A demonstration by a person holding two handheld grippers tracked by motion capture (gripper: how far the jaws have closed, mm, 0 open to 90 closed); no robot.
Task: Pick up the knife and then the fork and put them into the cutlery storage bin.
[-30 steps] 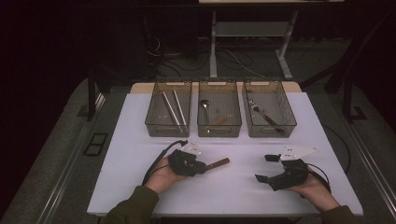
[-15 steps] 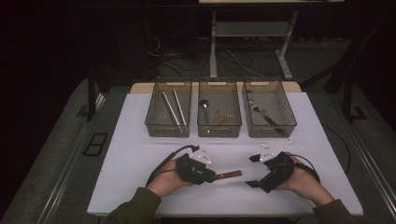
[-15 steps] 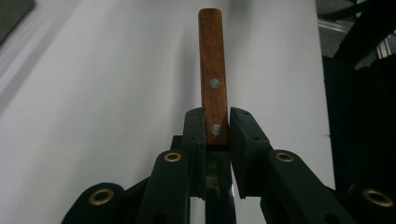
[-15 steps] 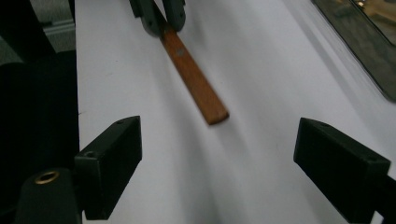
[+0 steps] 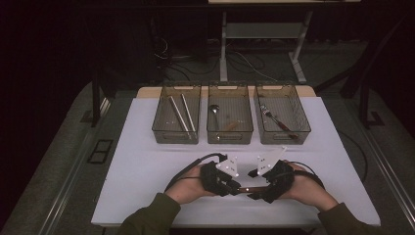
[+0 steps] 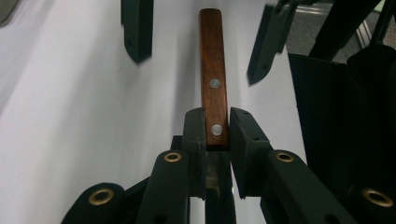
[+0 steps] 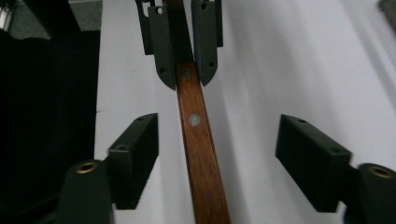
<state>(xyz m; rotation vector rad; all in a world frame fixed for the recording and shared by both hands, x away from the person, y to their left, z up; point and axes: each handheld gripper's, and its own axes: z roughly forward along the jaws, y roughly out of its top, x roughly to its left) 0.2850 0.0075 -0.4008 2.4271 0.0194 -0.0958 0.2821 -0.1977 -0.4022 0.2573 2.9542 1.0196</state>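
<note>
Near the table's (image 5: 147, 147) front edge, at about its middle, the left gripper (image 6: 217, 133) is clenching the wooden handle (image 6: 213, 70) of a utensil, its fingers (image 6: 195, 135) pressing on the end by the second rivet (the metal part is hidden behind the fingers, so I cannot tell which utensil it is). The handle is lying level above the white top, pointing toward the right gripper (image 7: 217, 158). That gripper's fingers (image 7: 135, 158) are standing apart on both sides of the handle without touching it; they have just been closing around it.

Bare white surface is lying open to the left and right of the hands, out to both side edges, and between the hands and the bins.

No writing can be read anywhere.

Along the far edge three clear bins are sitting side by side: the left bin (image 5: 164, 128) holding two long metal pieces, the middle bin (image 5: 230, 136) a spoon (image 5: 214, 110), the right bin (image 5: 303, 129) a fork (image 5: 274, 119). They are well apart from the grippers.
</note>
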